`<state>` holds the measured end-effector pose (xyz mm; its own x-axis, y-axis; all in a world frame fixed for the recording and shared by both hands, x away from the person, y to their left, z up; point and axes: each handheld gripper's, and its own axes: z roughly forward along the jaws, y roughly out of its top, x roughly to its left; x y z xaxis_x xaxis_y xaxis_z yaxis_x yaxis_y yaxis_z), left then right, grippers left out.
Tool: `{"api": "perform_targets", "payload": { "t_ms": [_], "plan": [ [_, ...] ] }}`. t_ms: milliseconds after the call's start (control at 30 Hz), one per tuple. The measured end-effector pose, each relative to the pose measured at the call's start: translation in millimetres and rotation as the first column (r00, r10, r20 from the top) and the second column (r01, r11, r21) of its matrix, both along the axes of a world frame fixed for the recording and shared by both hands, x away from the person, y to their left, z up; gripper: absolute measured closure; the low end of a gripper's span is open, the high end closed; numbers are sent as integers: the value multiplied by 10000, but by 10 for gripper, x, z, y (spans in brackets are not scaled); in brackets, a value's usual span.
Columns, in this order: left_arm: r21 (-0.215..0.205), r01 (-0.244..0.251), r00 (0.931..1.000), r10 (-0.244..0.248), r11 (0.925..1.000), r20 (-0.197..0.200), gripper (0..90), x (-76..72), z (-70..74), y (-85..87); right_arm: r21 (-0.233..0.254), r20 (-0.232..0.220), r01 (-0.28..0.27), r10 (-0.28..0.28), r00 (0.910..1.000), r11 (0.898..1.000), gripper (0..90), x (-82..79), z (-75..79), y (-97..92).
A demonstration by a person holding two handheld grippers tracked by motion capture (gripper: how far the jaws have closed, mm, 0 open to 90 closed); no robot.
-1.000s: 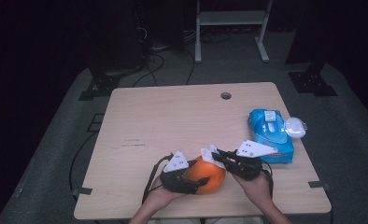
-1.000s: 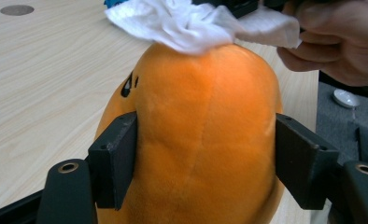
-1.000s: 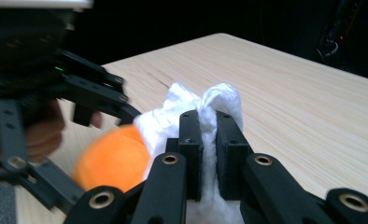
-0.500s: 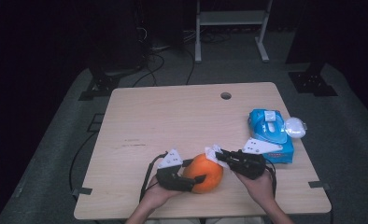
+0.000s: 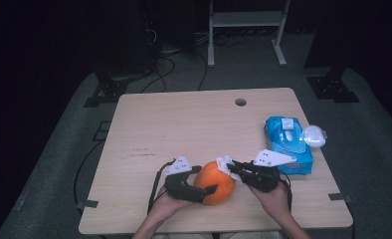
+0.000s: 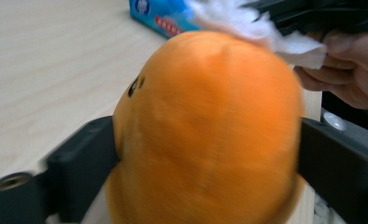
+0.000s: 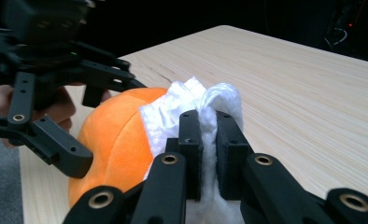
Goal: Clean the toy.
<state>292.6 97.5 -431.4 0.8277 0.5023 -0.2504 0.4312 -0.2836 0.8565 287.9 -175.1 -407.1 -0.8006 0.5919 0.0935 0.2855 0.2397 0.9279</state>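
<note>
**Wiping a plush toy held between two hand-held grippers**

A round orange plush toy (image 5: pixel 214 182) with small dark eyes rests on the pale wooden table (image 5: pixel 184 124), near its front edge at about 6 o'clock from the table's centre. The left gripper (image 5: pixel 204 189) grips the toy from the 9 o'clock side: its black jaws stand wide, one against each flank of the plush, and have just been opening with the toy between them. The right gripper (image 5: pixel 232 166) comes in from the 3 o'clock side with its jaws closed on a crumpled white tissue (image 7: pixel 196 105), which touches the toy's upper surface. A blue soft pack of wet wipes (image 5: pixel 287 144) lies at 2 o'clock from the toy, near the table's right edge, with a small clear plastic lid (image 5: pixel 314 135) just beside it at the pack's 3 o'clock. A round cable hole (image 5: pixel 241 102) sits near the far edge, at 12 o'clock.
</note>
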Motion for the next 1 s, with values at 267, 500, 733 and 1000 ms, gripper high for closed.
{"api": "perform_targets", "payload": {
  "t_ms": [267, 500, 733, 1000],
  "plan": [
    [223, 258, 9991, -265, 9994, 325, 231, -37, 23, -28, 223, -271, 255, -249, 9993, 9994, 817, 47, -39, -39],
    [684, -186, 9936, 109, 9975, 1123, 374, -127, 91, -114, 398, 516, -574, 553, 9971, 9976, 817, -142, 137, 156],
    [170, -19, 9983, 9, 9999, 585, 249, -93, 128, -89, 696, -81, -146, 152, 9999, 9975, 817, -9, 31, 20],
    [415, -273, 9950, 231, 9988, 971, 241, -103, 57, -126, 313, 381, -387, 375, 9986, 9988, 816, -135, 90, 163]
  ]
}}
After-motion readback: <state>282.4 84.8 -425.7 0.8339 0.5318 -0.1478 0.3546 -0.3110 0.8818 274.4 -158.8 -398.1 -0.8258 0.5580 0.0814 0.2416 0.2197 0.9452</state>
